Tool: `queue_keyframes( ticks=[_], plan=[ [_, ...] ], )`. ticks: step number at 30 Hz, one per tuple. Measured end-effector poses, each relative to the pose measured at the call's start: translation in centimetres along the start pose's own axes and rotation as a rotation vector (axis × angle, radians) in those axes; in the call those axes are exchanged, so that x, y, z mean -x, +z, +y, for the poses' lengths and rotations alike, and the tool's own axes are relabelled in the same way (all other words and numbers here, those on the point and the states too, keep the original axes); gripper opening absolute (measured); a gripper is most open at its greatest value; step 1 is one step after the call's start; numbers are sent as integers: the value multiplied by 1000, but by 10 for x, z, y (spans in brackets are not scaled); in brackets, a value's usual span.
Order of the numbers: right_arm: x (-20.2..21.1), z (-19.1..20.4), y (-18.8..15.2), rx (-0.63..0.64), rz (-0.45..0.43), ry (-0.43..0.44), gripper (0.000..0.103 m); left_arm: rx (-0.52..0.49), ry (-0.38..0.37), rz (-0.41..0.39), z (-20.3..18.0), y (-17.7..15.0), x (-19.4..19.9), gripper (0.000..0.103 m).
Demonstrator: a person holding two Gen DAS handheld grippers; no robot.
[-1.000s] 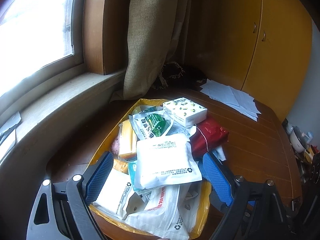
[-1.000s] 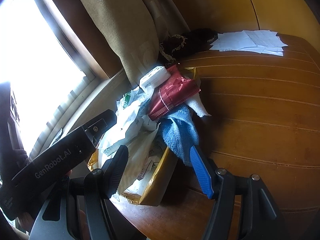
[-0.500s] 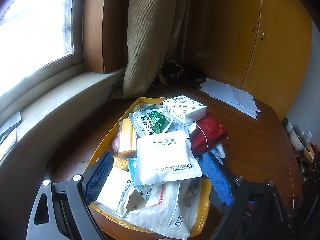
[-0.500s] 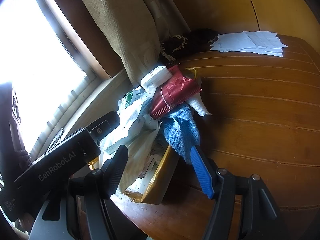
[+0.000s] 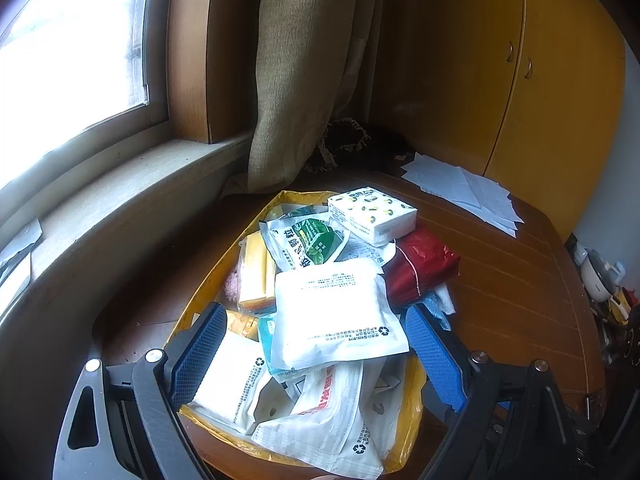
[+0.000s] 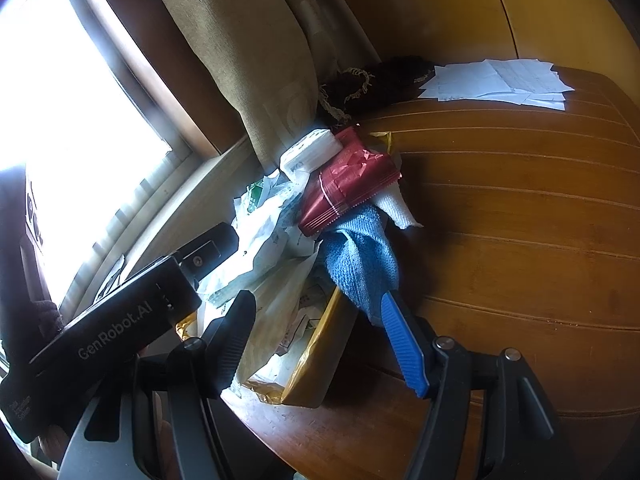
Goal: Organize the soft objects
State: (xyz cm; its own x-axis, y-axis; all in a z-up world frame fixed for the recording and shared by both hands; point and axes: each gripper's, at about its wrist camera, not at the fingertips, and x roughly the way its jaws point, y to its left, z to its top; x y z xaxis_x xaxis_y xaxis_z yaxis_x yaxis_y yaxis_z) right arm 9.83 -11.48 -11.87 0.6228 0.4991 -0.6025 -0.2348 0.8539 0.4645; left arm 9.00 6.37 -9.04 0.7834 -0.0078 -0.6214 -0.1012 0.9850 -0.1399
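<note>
**Both grippers parked over the pile, nothing moved**

Compared with a second ago you have changed nothing: both grippers sit in the same spots and the pile lies just as it did

Your left gripper (image 5: 316, 354) is spread wide over the near end of the yellow tray (image 5: 416, 380), its blue pads either side of the white pouch (image 5: 336, 312) without pinching it. Your right gripper (image 6: 320, 340) is spread too, empty, with the blue cloth (image 6: 360, 264) hanging off the tray edge just ahead of its right finger

The soft things are heaped in the tray on the table (image 6: 520, 240), near the window: a red packet (image 5: 420, 268), a white box (image 5: 372, 216) with green and yellow dots, and a green-printed pouch (image 5: 308, 240)

The left gripper's body reads "GenRobot.AI" in the right view. The pouches carry recycling marks and Chinese print too small to read
</note>
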Motion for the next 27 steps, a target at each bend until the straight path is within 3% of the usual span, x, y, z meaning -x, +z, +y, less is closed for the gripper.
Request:
queue_keyframes(
  ticks=[27],
  plan=[
    [-12,-1,1,8,24,-9,65,20,11,20,10,2,-12,93]
  ],
)
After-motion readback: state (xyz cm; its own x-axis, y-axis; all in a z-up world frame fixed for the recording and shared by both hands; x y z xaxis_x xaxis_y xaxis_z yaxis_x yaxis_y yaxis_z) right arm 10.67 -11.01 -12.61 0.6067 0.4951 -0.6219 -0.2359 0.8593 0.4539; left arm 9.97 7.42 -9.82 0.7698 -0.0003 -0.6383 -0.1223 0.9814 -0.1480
